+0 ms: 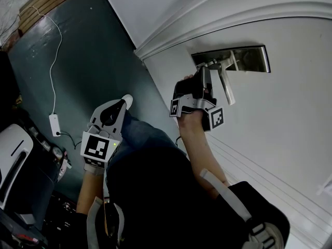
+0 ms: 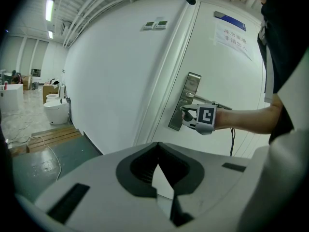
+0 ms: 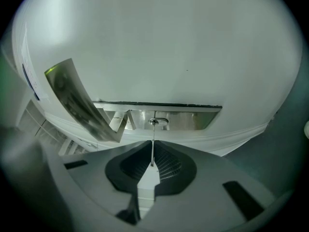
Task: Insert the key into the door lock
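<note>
**Left gripper** (image 2: 156,151): jaws pressed together with nothing between them. It is held low, at 7 o'clock in the head view and well apart from the lock. It has no part in this step.

**Right gripper** (image 3: 152,162): jaws pinching the key (image 3: 152,141), which stands edge-on as a thin blade running toward 12 o'clock from the pads.

**Lock:** the key's tip meets the keyhole (image 3: 158,123) in the steel lock plate (image 3: 193,117). Depth of entry cannot be told. The lever handle (image 3: 77,98) lies at 10 o'clock of the keyhole, clear of the blade. Behind it all is the white door (image 3: 169,42).

**Assessment:** insertion appears to be at or just past first contact.

**To do the step well:**
- Hold the blade square to the plate and in line with the slot (the right gripper view shows it close to straight).
- Push along the blade's own axis, with a firm pinch so the key cannot pivot between the pads.
- If it binds, ease back and re-align rather than force it.
- Keep the gripper body off the handle.
</note>
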Tool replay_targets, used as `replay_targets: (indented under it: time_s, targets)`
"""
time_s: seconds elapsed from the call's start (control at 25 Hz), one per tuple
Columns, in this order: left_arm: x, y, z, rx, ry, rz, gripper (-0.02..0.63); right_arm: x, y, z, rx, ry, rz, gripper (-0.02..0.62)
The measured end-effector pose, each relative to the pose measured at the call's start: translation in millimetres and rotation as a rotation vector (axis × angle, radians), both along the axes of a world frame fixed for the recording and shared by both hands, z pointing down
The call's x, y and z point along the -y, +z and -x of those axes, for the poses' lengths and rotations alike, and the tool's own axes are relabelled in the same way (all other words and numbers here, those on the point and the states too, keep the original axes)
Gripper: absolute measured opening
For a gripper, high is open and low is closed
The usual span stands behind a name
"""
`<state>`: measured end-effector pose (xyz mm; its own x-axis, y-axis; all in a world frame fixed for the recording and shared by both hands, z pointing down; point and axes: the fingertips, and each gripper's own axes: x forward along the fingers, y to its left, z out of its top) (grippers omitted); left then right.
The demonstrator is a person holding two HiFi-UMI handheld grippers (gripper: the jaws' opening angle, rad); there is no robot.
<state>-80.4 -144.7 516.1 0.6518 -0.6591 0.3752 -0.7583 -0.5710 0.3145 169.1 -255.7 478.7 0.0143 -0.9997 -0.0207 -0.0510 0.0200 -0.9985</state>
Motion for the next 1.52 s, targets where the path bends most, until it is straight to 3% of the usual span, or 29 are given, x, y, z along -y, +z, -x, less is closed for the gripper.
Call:
replay_targets:
  time_s: [0.76, 1.52]
  targets:
    - [-10, 4, -7, 0.003, 0.021, 0.018, 0.008, 4, -1, -17, 0.022, 0.057, 0.002, 0.032]
    - [-3, 3, -9, 0.0, 0.028, 0.016, 0.008, 10, 3, -28, -0.041, 0.067, -0.015, 0.034]
